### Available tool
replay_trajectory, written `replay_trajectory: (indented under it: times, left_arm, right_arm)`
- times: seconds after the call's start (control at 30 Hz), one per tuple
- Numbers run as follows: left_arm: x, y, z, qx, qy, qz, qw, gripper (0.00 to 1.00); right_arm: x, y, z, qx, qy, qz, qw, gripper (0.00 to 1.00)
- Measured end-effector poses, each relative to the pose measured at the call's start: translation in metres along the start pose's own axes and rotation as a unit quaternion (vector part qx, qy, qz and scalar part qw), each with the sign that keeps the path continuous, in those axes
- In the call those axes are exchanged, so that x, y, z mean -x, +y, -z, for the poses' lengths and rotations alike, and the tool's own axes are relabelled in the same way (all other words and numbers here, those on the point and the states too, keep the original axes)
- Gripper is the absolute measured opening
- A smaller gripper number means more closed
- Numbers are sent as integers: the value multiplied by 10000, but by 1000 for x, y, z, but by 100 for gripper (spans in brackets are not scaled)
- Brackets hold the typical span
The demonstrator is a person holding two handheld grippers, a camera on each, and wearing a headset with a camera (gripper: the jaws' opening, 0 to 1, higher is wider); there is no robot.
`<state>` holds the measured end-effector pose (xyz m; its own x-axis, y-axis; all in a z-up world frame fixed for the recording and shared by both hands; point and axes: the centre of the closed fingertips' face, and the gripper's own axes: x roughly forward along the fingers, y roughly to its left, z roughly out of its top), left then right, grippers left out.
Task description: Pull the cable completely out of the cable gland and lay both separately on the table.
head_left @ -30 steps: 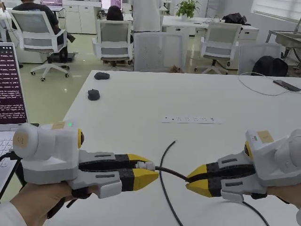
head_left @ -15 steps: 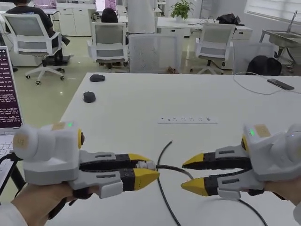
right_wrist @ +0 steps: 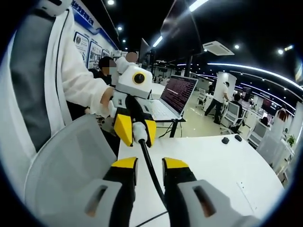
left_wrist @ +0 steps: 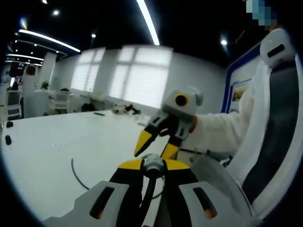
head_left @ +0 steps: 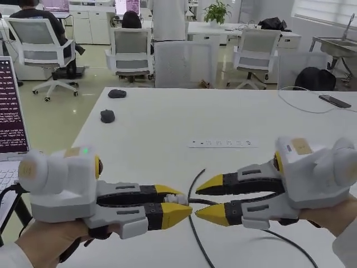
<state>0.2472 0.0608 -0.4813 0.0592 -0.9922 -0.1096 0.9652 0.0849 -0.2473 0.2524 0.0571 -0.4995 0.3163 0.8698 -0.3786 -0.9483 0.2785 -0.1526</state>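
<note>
My left gripper [head_left: 183, 202] sits low at the left, shut on the small grey-white cable gland [head_left: 177, 197]. From the gland a black cable [head_left: 195, 180] runs right and loops over the white table [head_left: 167, 128]. In the left gripper view the gland [left_wrist: 154, 161] sits between the yellow tips. My right gripper [head_left: 208, 199] is open just right of the gland, one jaw above the cable and one below it. In the right gripper view the cable [right_wrist: 149, 170] passes between my open jaws up to the gland [right_wrist: 139, 133].
A laptop [head_left: 11, 111] stands at the table's left edge. Two dark mice [head_left: 107, 115] [head_left: 116, 93] lie at the far left and a flush socket strip [head_left: 223, 143] in the middle. A phone [head_left: 334, 101] lies at the far right. Office chairs stand beyond the table.
The right gripper, shut on the cable a second ago, has opened and moved left, close to the gland. The left gripper still holds the gland.
</note>
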Motion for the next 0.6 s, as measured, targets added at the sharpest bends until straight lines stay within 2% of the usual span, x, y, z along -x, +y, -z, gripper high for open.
replay_trajectory:
  times: [0.1, 0.2, 0.3, 0.4, 0.6]
  left_arm:
    - [1, 0, -1, -14, -7, -1, 10000, 17]
    - [2, 0, -1, -15, -9, -5, 10000, 17]
    - [2, 1, 0, -12, -25, -41, 10000, 17]
    - [4, 3, -1, 4, -50, -74, 10000, 17]
    - [5, 5, -1, -5, -67, -124, 9999, 17]
  right_arm:
    - [-3, 2, 0, 5, 3, -93, 10000, 17]
    - [-5, 3, 2, 31, 43, -146, 9999, 6]
    - [-6, 4, 3, -63, 55, -224, 9997, 5]
    - [-7, 5, 3, 68, 77, -253, 9996, 4]
    - [-8, 4, 3, 63, 37, -251, 9997, 3]
